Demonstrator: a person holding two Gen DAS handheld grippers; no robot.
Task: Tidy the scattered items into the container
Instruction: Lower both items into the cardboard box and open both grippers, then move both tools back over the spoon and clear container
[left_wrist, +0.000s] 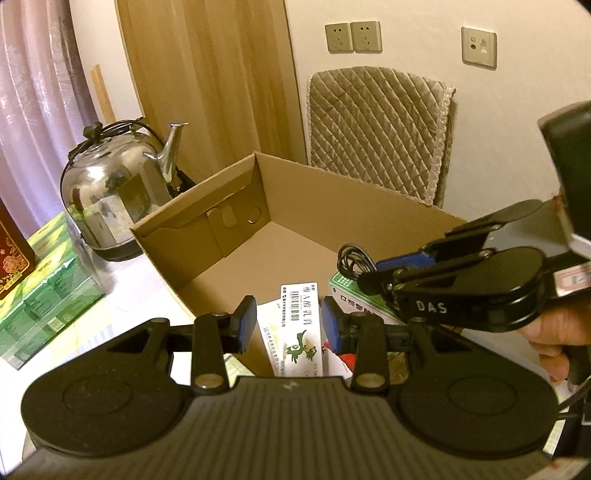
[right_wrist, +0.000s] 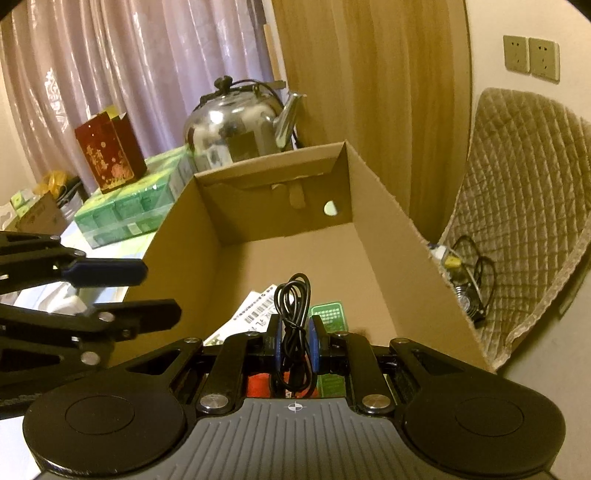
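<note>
An open cardboard box (left_wrist: 295, 206) (right_wrist: 373, 206) stands on the table. Inside lie a white box with a barcode and a green bird print (left_wrist: 299, 325) (right_wrist: 255, 310) and a green-and-white box (left_wrist: 347, 291) (right_wrist: 328, 314). My right gripper (right_wrist: 295, 343) (left_wrist: 373, 273) is shut on a coiled black cable (right_wrist: 293, 314) (left_wrist: 352, 260), held over the box's near end above those packages. My left gripper (left_wrist: 288, 325) (right_wrist: 147, 291) is open with nothing between its blue pads, just over the box's near rim.
A steel kettle (left_wrist: 118, 188) (right_wrist: 240, 125) stands behind the box. Green tissue packs (left_wrist: 44, 280) (right_wrist: 129, 206) carry a red carton (right_wrist: 110, 155). A quilted chair back (left_wrist: 376, 129) (right_wrist: 524, 206) is at the right, with small items and a black cable (right_wrist: 465, 273) beside the box. A hand (left_wrist: 554, 339) holds the right gripper.
</note>
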